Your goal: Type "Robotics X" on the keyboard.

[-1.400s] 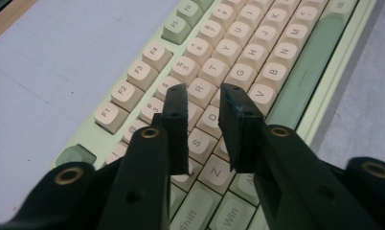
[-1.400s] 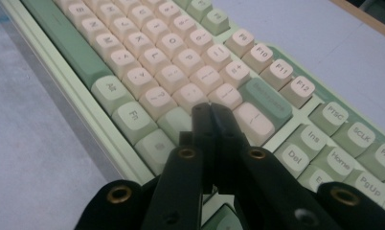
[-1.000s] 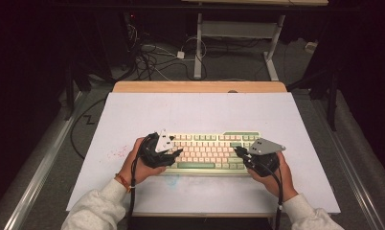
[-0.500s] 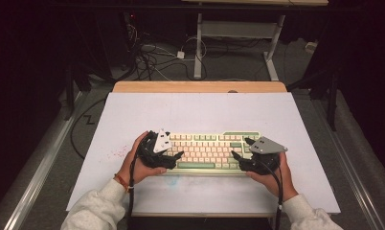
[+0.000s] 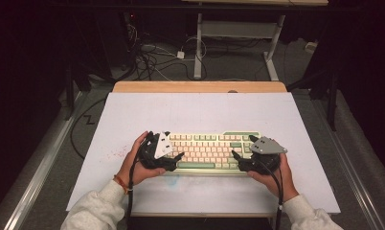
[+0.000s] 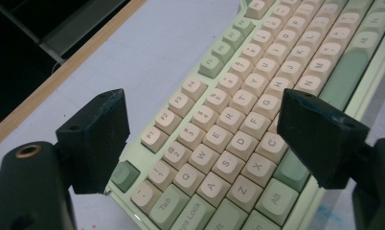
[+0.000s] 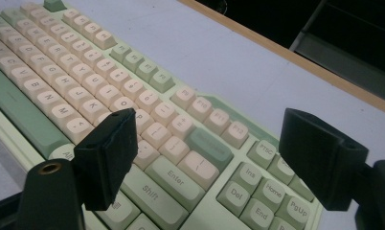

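A keyboard [image 5: 209,151] lies flat on the white tabletop [image 5: 205,115], on the side close to the person. It has cream keys and green keys, and a long green space bar [image 6: 349,72] runs along its near edge.

The left tongs [image 5: 177,158] are at the left end of the keyboard. In the left gripper view the two black jaws stand wide apart, with keys like S, D and X showing between them. They hold nothing. One jaw sits over the far left corner by the Esc key, and the other is over the near edge by the space bar.

The right tongs [image 5: 234,156] are at the right end. In the right gripper view these jaws are wide apart too, and empty. The Enter key [image 7: 178,175] and the Shift key [image 7: 149,190] show between them, and the little green block with Home and End is just past them.

The keyboard looks stiff and hard, so it should not bend when it is picked up. It is long, and I think it has some weight, so one end could tip down if only one side is lifted. The key tops are smooth and can wiggle or pop off, so they are a bad place to pinch. The best place to grab is the green frame at each short end, with one jaw on the far edge and one on the near edge. Both sides should squeeze and lift together to keep it level.
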The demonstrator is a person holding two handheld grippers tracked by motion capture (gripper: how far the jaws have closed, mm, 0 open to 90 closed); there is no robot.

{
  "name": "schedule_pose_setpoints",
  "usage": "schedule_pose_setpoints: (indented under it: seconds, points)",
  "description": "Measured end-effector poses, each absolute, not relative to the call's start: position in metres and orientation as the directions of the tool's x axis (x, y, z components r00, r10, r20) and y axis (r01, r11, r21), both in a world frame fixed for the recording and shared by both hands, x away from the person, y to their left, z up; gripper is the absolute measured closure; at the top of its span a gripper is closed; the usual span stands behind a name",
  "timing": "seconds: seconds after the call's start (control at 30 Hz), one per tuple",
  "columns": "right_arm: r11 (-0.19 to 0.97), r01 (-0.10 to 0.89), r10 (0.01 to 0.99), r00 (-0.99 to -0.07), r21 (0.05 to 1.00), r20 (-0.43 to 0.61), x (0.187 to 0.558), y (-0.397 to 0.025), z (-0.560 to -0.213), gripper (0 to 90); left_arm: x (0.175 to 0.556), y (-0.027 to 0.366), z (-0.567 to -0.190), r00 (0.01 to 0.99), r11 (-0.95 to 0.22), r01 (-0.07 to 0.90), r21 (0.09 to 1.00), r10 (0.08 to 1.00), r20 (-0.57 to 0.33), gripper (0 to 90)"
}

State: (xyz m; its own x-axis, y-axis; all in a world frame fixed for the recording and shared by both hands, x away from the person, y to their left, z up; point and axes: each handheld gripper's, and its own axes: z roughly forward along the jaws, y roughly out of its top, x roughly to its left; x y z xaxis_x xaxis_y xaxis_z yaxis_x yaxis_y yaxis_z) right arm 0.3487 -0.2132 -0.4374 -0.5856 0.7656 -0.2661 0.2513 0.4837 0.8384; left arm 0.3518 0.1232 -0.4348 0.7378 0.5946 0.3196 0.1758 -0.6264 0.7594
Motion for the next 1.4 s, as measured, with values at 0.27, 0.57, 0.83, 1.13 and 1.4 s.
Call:
schedule_pose_setpoints:
  seconds: [0.27, 0.57, 0.83, 1.13, 1.4]
  points:
    - [0.484, 0.231, 0.760, -0.590, 0.844, -0.275, 0.343, -0.213, -0.432, 22.0, 0.344, 0.128, -0.432, 0.734, -0.622, 0.153, 0.768, 0.592, 0.334, 17.7]
    - [0.488, 0.214, 0.745, -0.606, 0.846, -0.277, 0.335, -0.210, -0.428, 21.4, 0.336, 0.130, -0.429, 0.737, -0.621, 0.130, 0.773, 0.582, 0.343, 17.5]
    - [0.494, 0.206, 0.738, -0.614, 0.845, -0.282, 0.329, -0.210, -0.427, 21.3, 0.329, 0.135, -0.431, 0.739, -0.628, 0.127, 0.768, 0.576, 0.350, 17.4]
    - [0.503, 0.202, 0.732, -0.616, 0.840, -0.290, 0.322, -0.212, -0.426, 21.3, 0.319, 0.138, -0.437, 0.739, -0.633, 0.123, 0.764, 0.573, 0.355, 17.4]
    - [0.501, 0.195, 0.729, -0.620, 0.843, -0.290, 0.313, -0.217, -0.426, 21.4, 0.308, 0.150, -0.437, 0.704, -0.617, 0.113, 0.778, 0.603, 0.376, 17.5]
